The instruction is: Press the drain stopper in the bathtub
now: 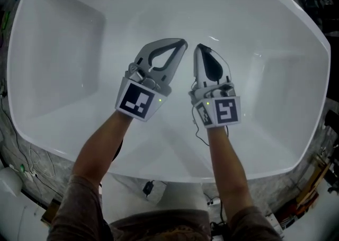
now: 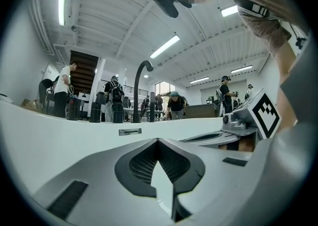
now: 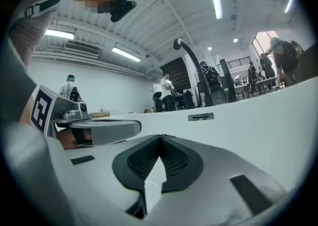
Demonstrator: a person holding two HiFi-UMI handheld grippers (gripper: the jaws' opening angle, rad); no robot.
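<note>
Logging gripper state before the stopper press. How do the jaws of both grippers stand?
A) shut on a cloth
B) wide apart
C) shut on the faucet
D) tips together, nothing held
D: the left gripper and right gripper each show jaw tips meeting, with only white bathtub seen through the gap.

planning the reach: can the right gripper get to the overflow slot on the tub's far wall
Likely yes: the right gripper faces the overflow slot with only bare tub wall between.

No readable text, labels or numbers.
</note>
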